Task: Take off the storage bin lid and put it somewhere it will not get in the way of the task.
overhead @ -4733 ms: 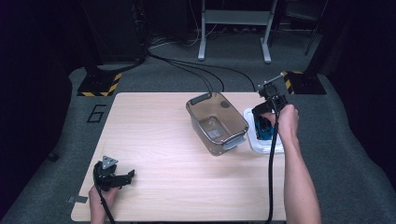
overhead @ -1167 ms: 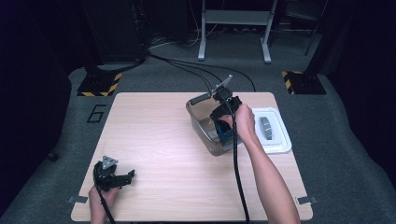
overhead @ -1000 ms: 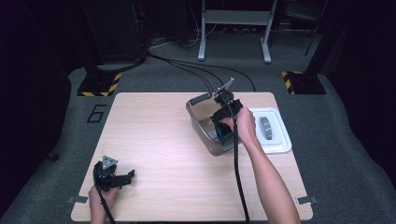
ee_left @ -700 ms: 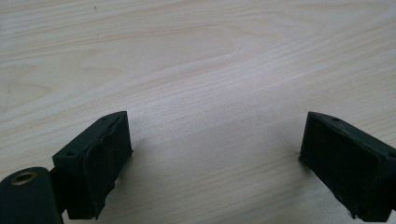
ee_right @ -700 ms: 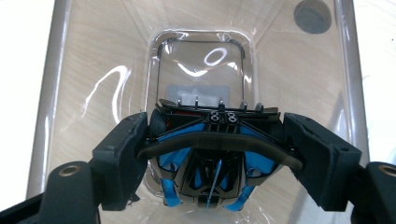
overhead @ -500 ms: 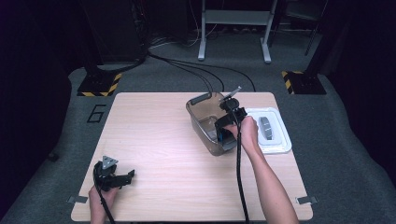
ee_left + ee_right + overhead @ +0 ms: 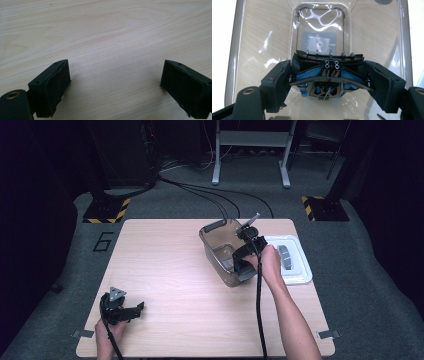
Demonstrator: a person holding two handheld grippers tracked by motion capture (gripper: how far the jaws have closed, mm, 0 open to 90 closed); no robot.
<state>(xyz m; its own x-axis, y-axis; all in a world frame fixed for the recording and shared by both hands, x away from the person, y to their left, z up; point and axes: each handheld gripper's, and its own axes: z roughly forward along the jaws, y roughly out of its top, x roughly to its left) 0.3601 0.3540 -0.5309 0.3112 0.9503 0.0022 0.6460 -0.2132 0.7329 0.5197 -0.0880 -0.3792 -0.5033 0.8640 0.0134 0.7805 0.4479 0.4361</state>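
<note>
A blue and black toy car (image 7: 329, 75) is clamped by its sides in my right gripper (image 7: 328, 82). Beneath it lies the floor of a clear smoke-tinted bin (image 7: 262, 37). From the high view, the right gripper (image 7: 241, 265) reaches down inside the bin (image 7: 216, 249) at its near right corner. My left gripper (image 7: 131, 311) rests on the table near the front left corner. Its jaws stand wide apart over bare wood, so the left gripper (image 7: 115, 87) is open with nothing between them.
A white tray (image 7: 300, 270) lies on the table just right of the bin, with a grey object (image 7: 285, 256) in it. The bin has a dark handle (image 7: 215, 225) on its far rim. The light wooden tabletop (image 7: 165, 265) stretches between the two grippers.
My right gripper carried the toy car from the white tray leftward to the bin and has lowered it inside. The left gripper stayed still.
</note>
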